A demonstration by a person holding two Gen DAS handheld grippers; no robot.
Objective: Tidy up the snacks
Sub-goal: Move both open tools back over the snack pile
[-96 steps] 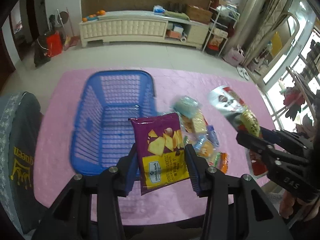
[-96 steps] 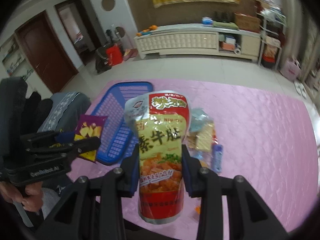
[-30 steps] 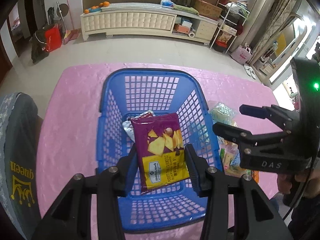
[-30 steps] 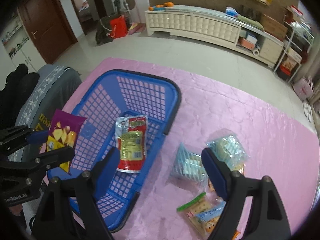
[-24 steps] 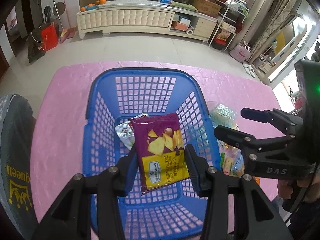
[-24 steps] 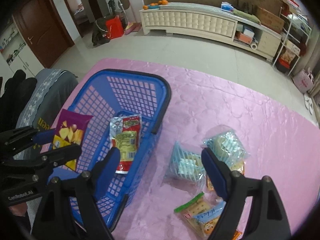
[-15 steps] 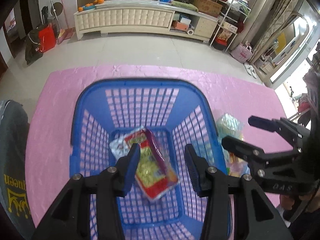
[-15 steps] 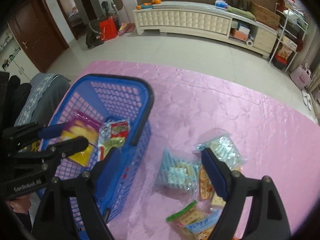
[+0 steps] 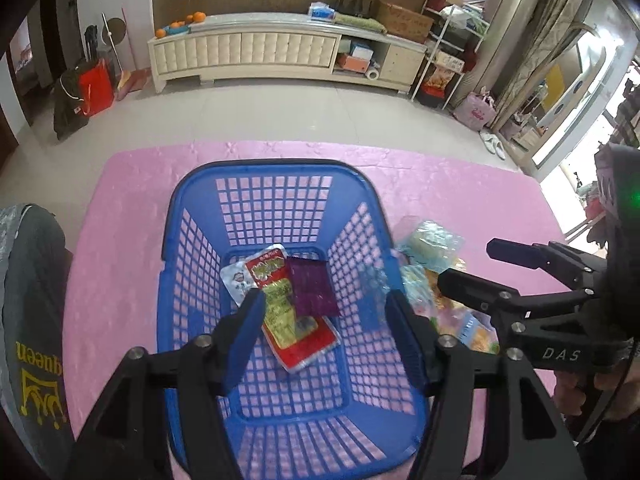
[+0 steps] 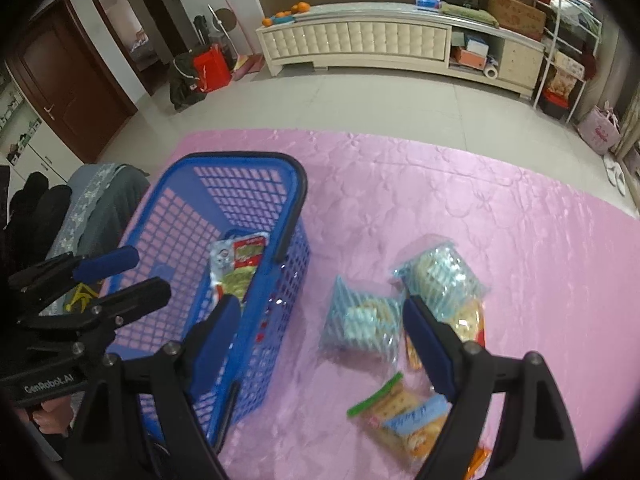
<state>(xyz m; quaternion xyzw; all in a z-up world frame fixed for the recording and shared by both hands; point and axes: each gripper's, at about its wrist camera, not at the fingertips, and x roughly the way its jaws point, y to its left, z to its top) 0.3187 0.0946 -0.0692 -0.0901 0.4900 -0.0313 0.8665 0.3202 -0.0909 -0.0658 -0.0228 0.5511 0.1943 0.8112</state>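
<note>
Jaws just opened, left gripper [image 9: 324, 312] empty; purple bag [image 9: 312, 286] blurred in basket [image 9: 276, 168]

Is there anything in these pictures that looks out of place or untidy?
Nothing is spilled or damaged. In the blue basket, the purple bag lies askew, face down, overlapping the red pouch. Several snack packs are still scattered on the pink tablecloth beside the basket.

Right gripper [image 10: 322, 330] gapes above blue cracker pack [image 10: 360, 330].

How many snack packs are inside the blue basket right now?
2: a red pouch on the basket floor, and a purple bag overlapping its right side. Nothing else shows.
</note>
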